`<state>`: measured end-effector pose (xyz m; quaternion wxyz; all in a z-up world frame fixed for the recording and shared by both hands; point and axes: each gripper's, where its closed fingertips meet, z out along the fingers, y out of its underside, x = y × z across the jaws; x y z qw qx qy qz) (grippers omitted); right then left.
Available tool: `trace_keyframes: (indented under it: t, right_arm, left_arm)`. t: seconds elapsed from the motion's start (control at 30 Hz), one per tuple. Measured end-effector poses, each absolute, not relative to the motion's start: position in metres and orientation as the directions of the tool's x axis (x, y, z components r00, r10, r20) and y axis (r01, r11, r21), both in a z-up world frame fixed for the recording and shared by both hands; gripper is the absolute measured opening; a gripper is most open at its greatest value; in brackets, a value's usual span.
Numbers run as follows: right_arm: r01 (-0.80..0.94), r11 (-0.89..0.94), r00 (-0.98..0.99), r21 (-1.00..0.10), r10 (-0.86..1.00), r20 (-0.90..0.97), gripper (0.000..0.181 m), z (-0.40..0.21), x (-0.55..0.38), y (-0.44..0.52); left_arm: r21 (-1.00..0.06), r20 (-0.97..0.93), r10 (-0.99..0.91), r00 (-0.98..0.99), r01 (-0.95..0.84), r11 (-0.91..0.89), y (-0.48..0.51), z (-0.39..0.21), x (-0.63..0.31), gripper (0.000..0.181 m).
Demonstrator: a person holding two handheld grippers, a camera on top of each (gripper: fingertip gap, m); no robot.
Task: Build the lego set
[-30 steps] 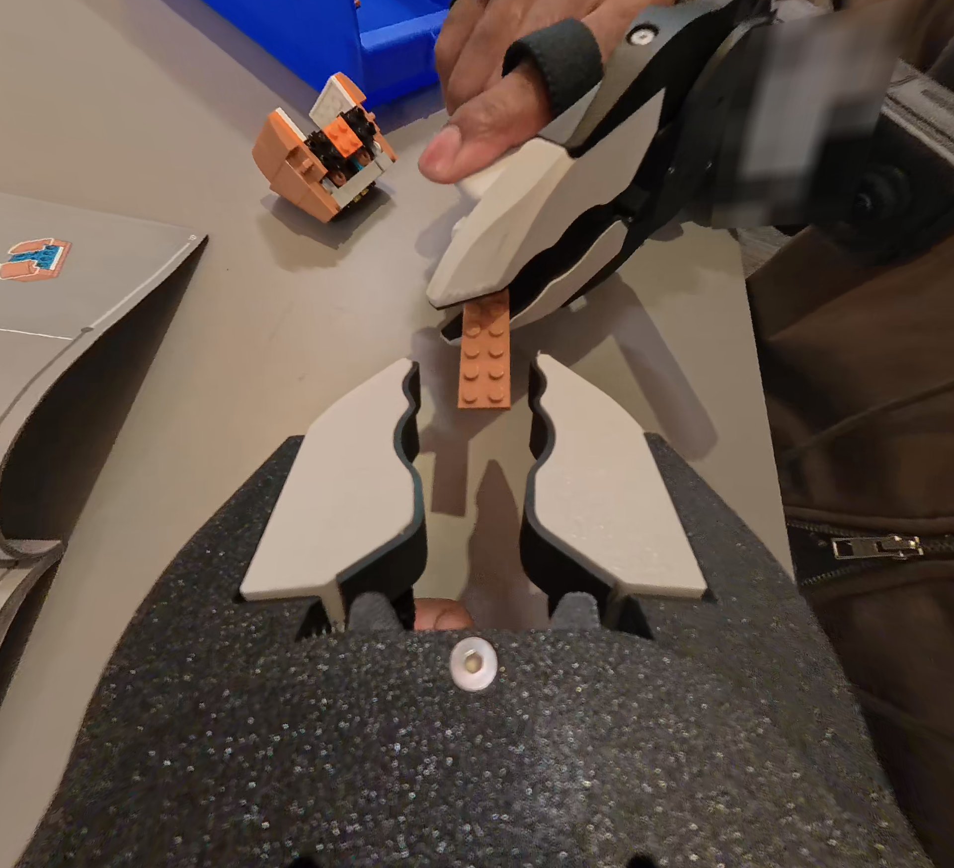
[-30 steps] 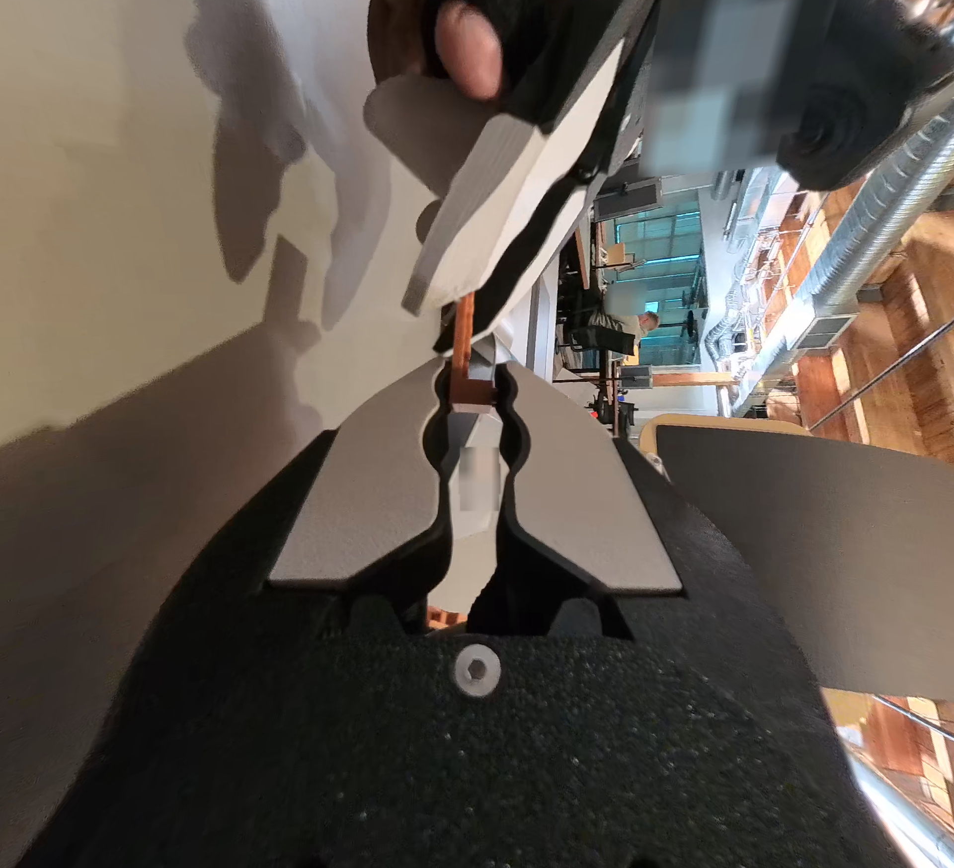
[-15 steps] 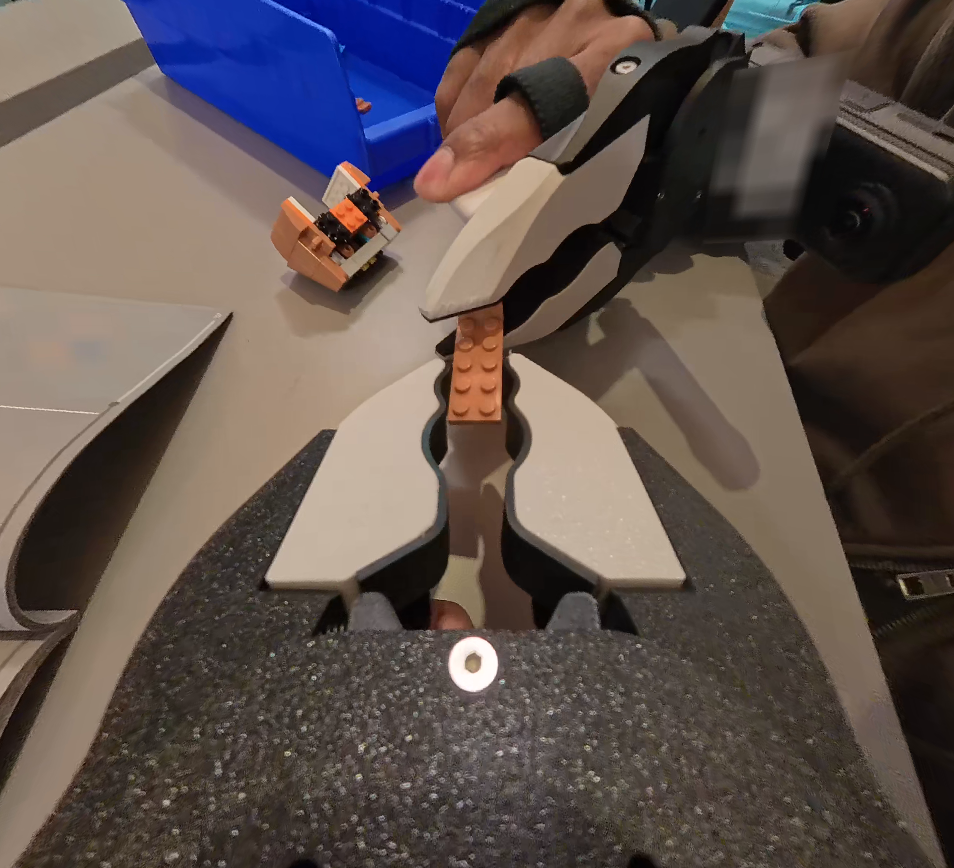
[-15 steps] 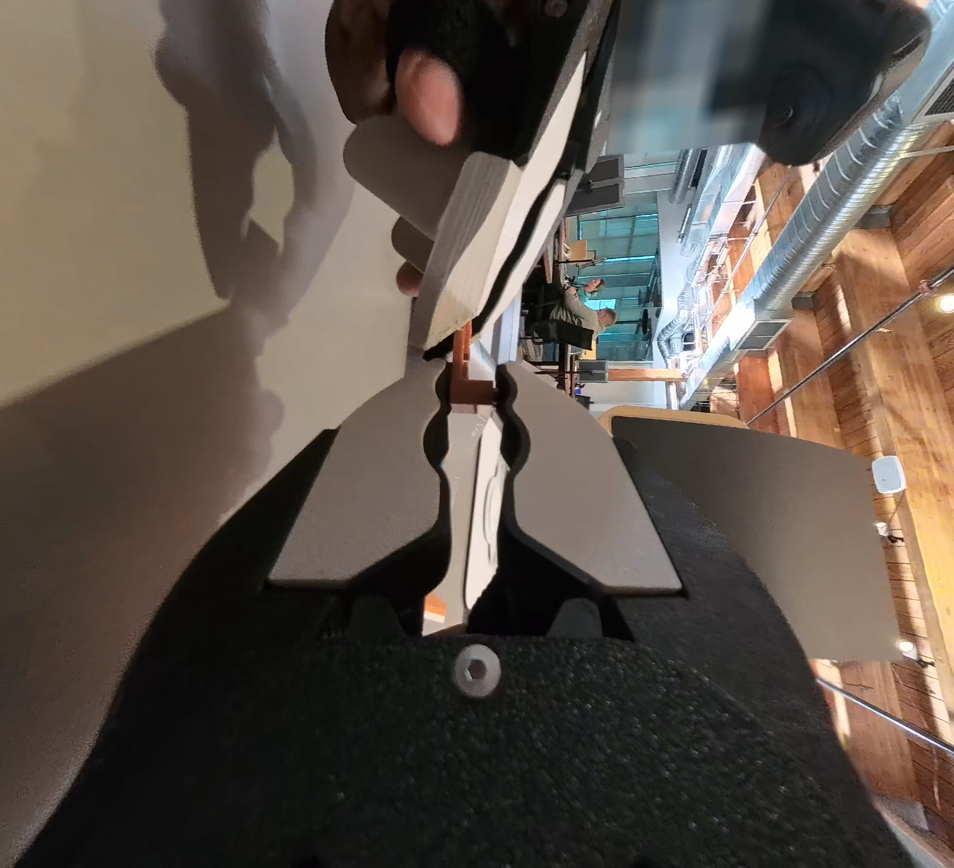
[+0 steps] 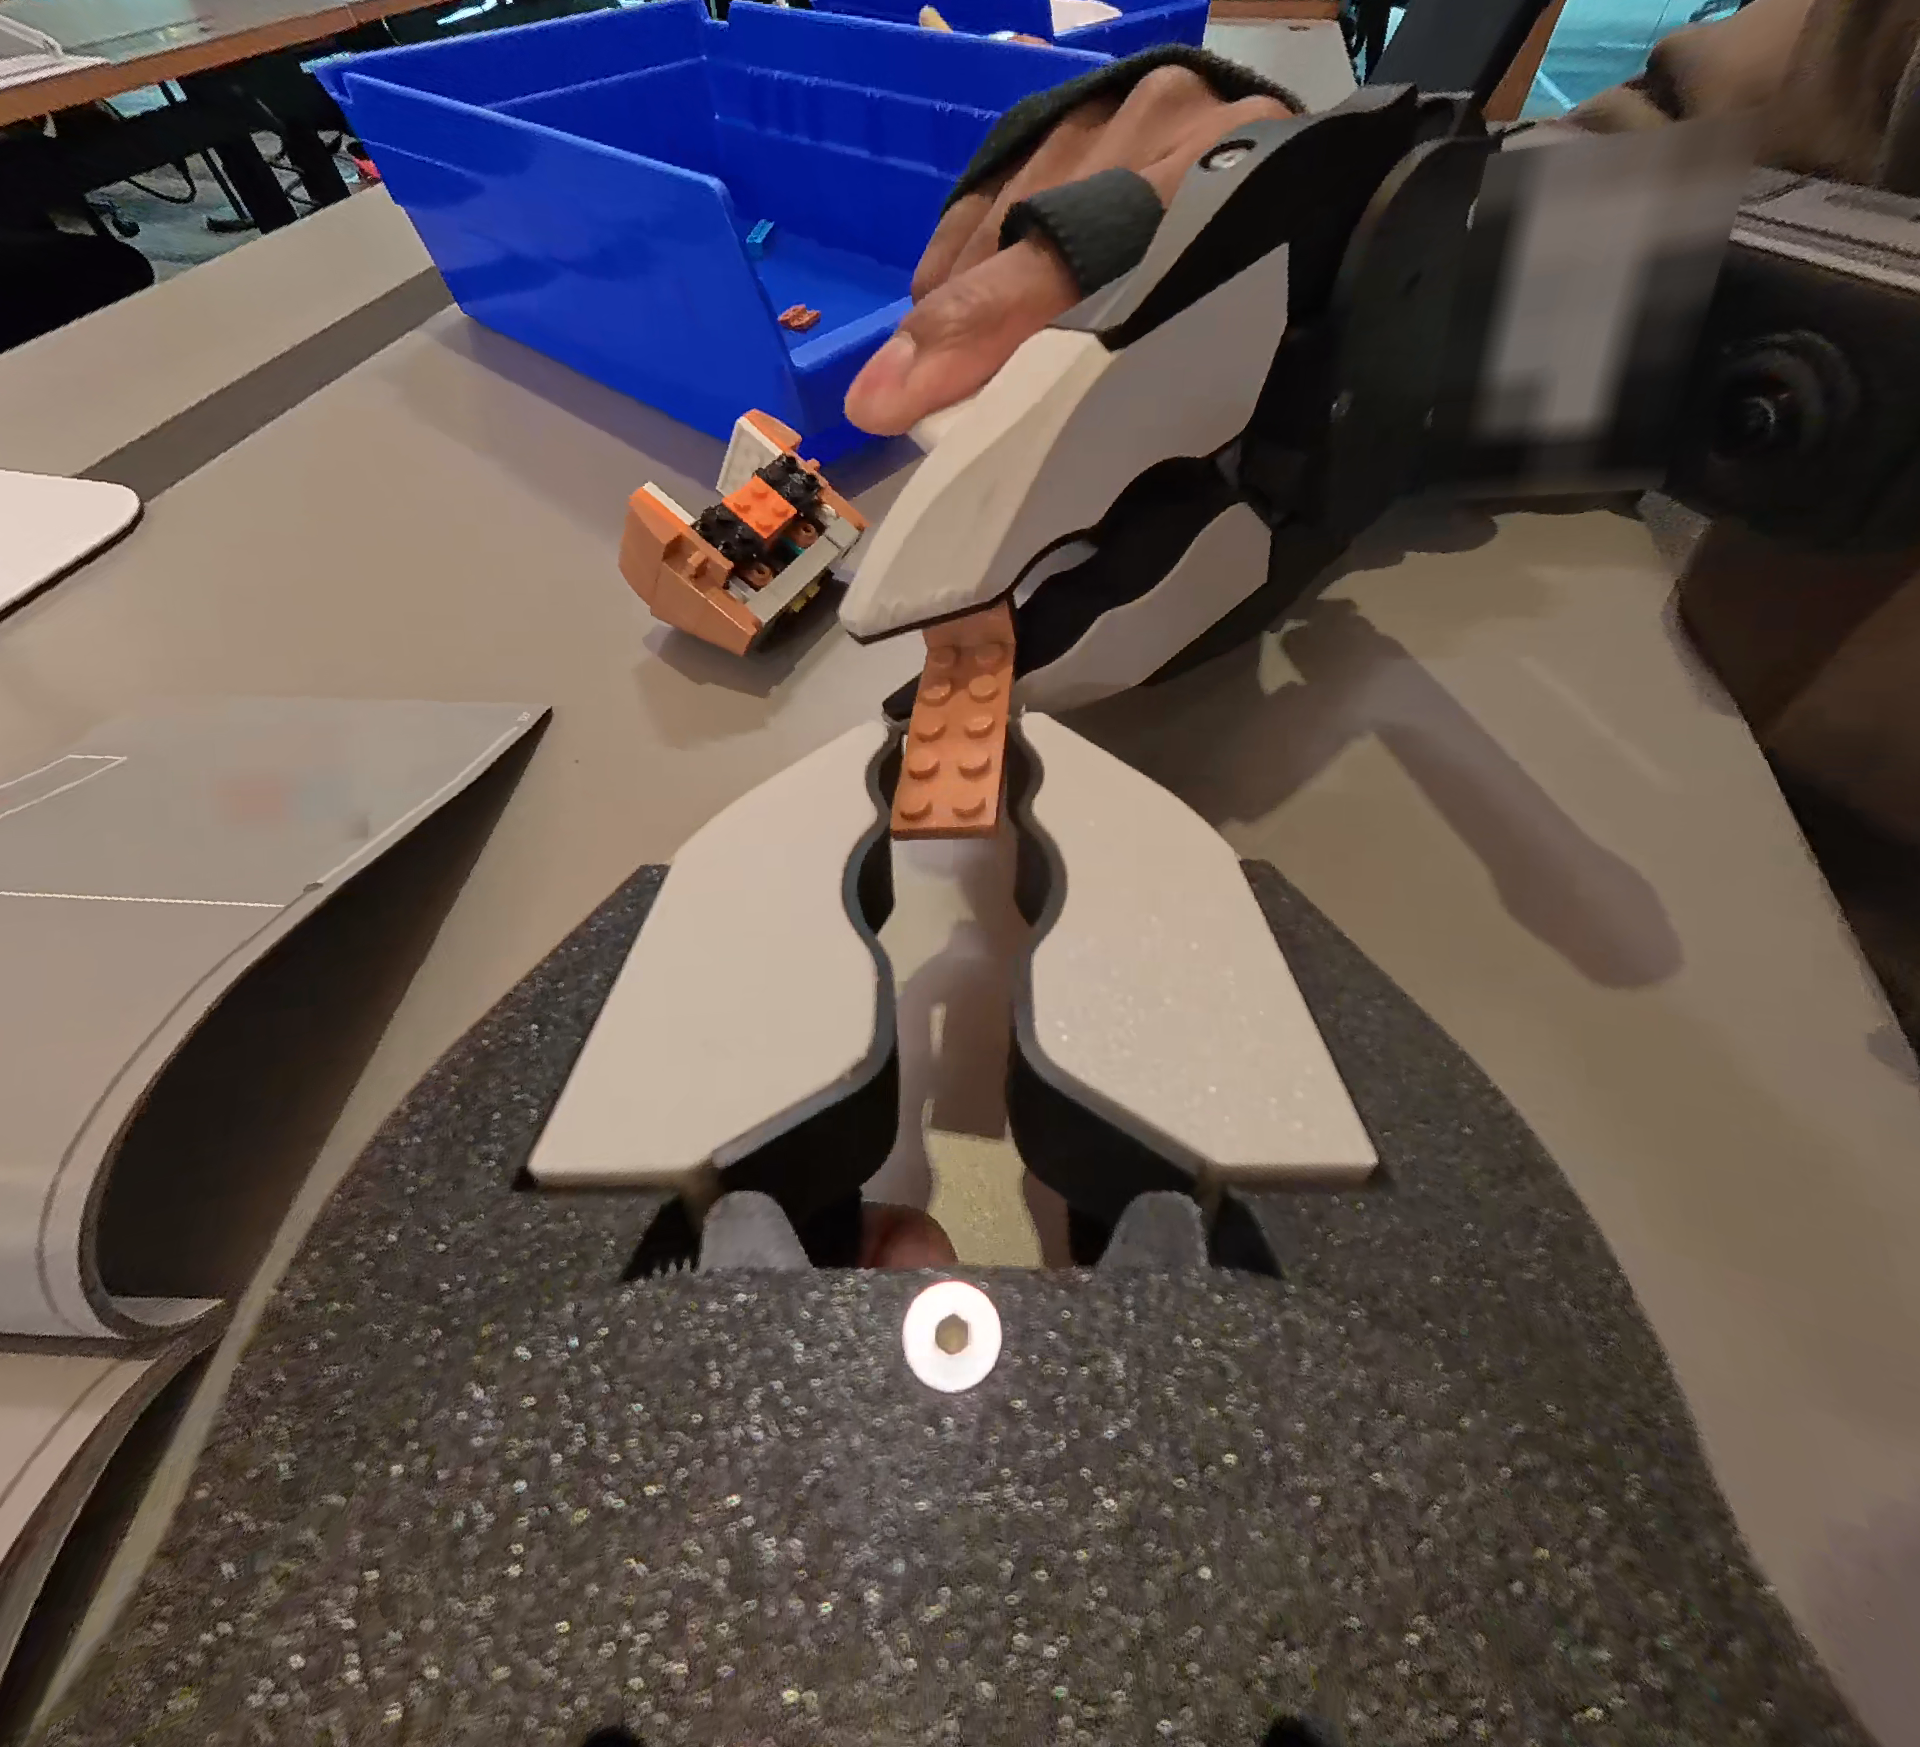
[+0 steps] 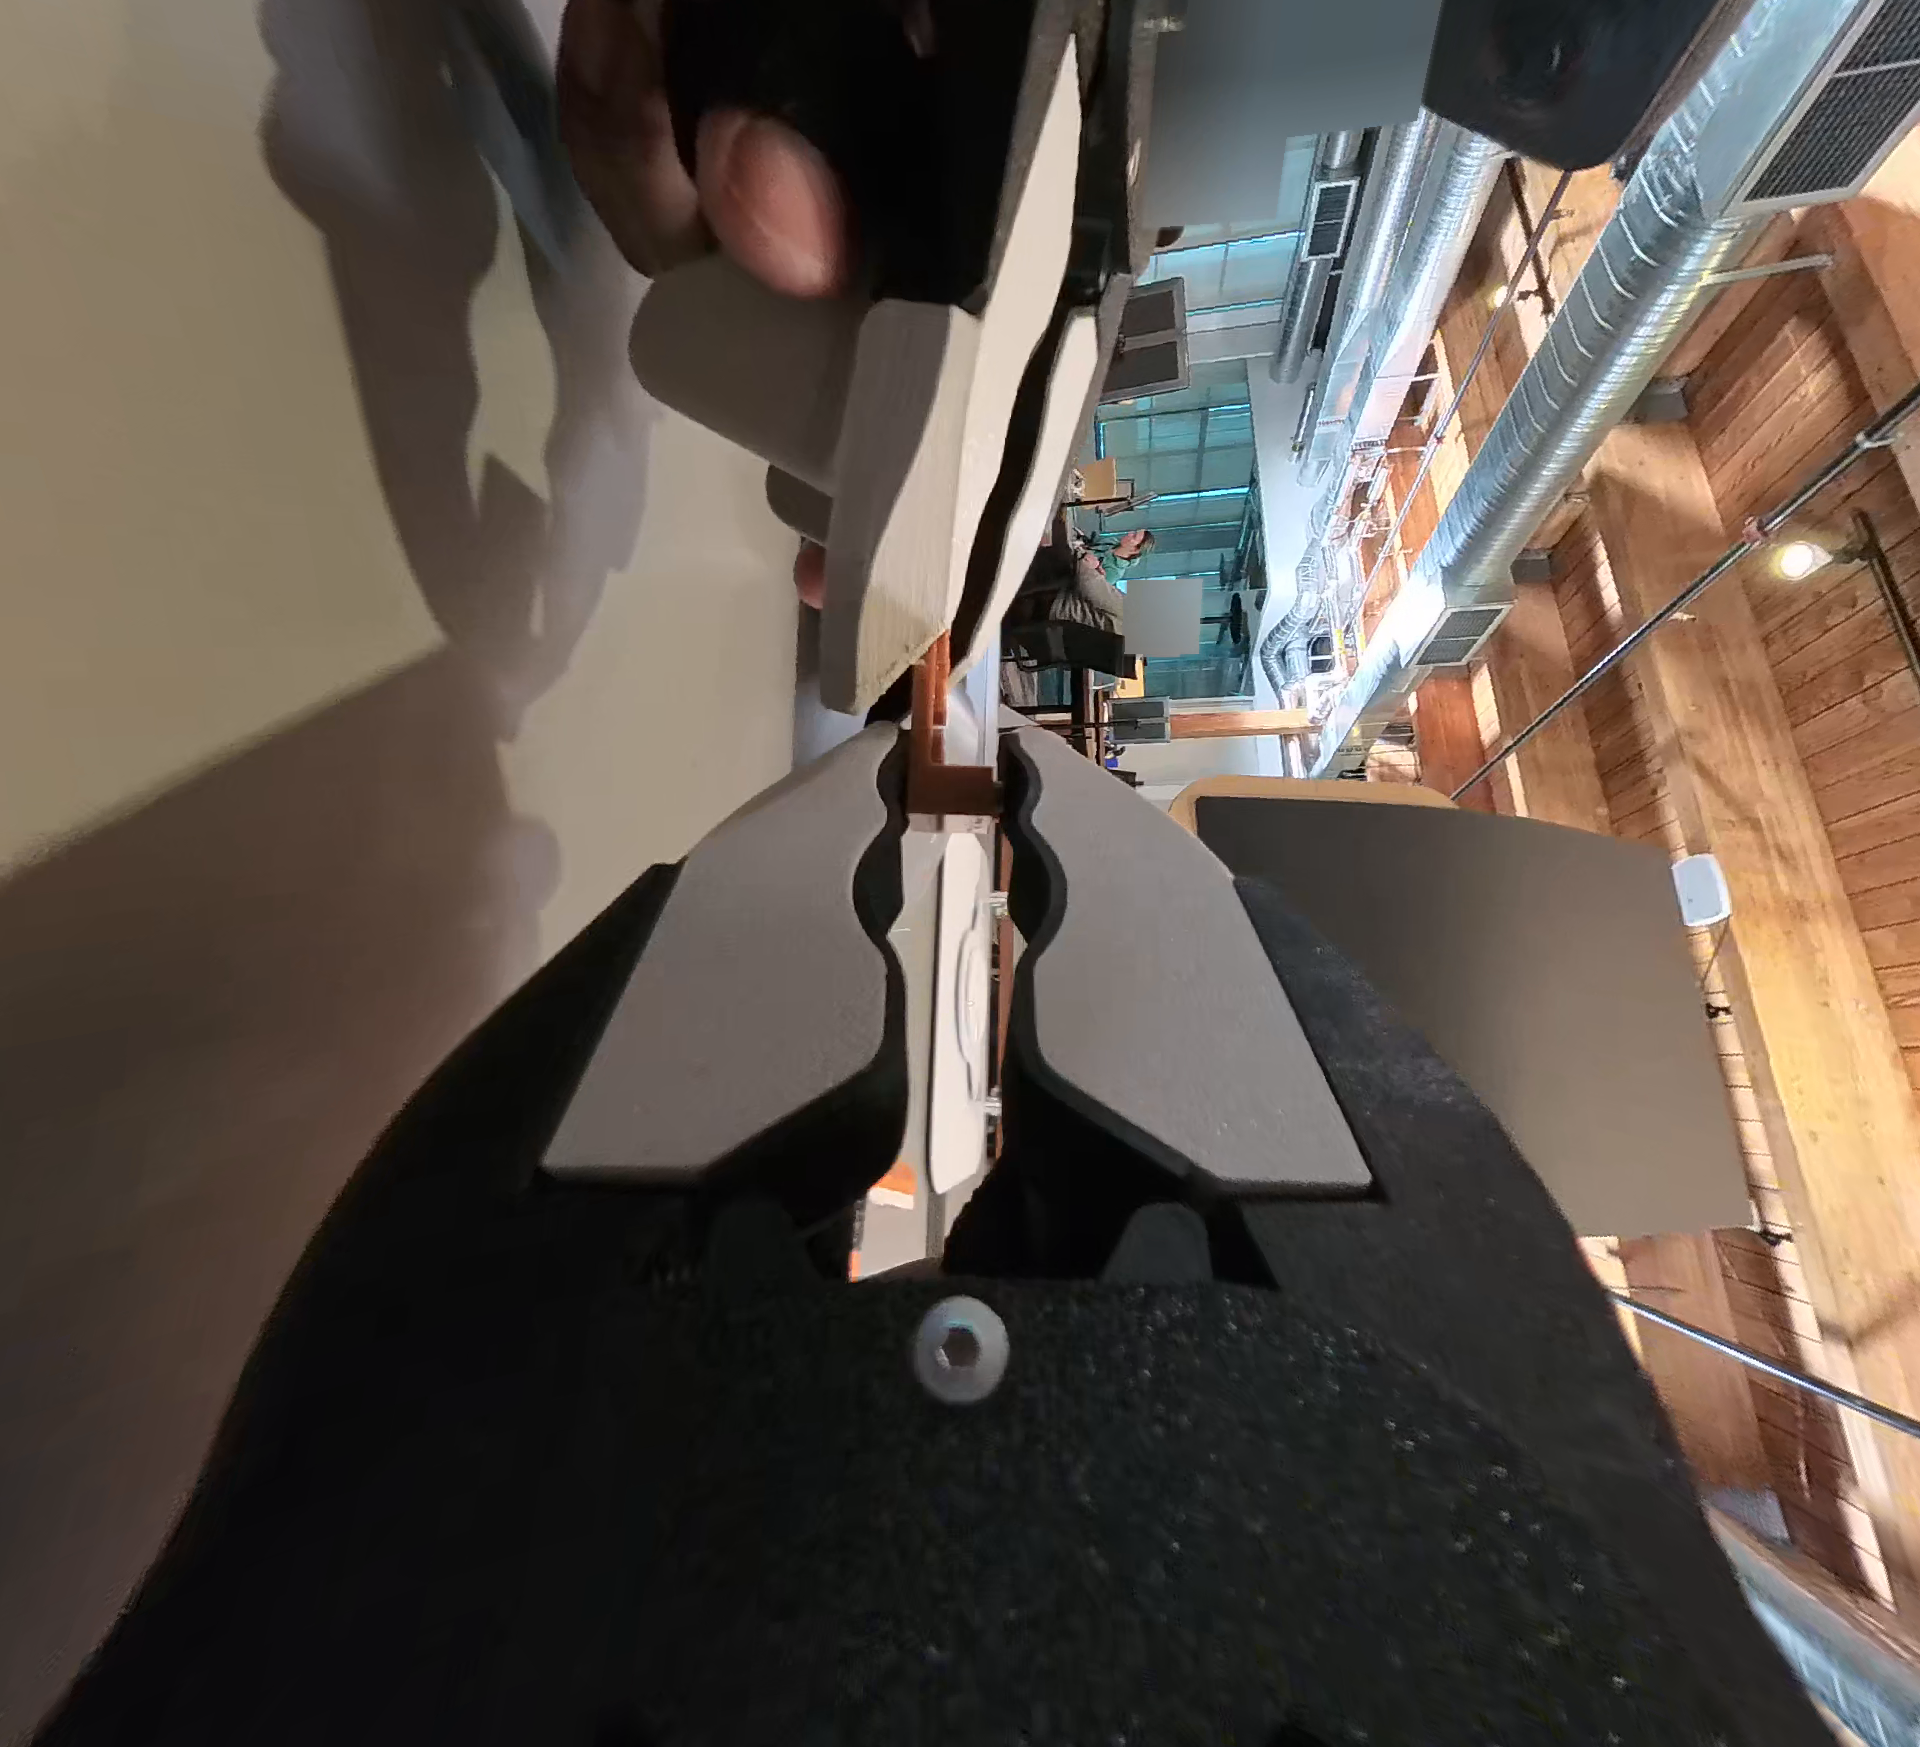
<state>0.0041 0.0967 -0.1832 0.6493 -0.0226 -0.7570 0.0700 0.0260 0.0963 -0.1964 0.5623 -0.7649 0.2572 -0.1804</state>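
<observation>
Both claws clamp one flat, studded orange plate (image 5: pixel 951 747): left claw (image 5: pixel 951 762) on its near end, right claw (image 5: pixel 971 632) apparently on its far end.

I see a grey table (image 5: pixel 343 492) — on it a blue bin (image 5: pixel 623 243), a half-built orange model (image 5: pixel 732 544) just beside the bin's front, an open booklet (image 5: pixel 208 918) at my left, and a white sheet (image 5: pixel 52 523) at the edge.
</observation>
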Motion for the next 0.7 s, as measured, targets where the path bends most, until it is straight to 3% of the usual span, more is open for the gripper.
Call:
trace_keyframes:
  t: [0.7]
  right_arm:
    - [-0.058, 0.983, -0.126, -0.176, 0.168, 0.978, 0.015, -0.1805, 0.0039, 0.0992]
  left_arm:
    - [-0.963, 0.006, -0.596, 0.803, -0.156, -0.22, 0.0968, -0.194, 0.0253, 0.019]
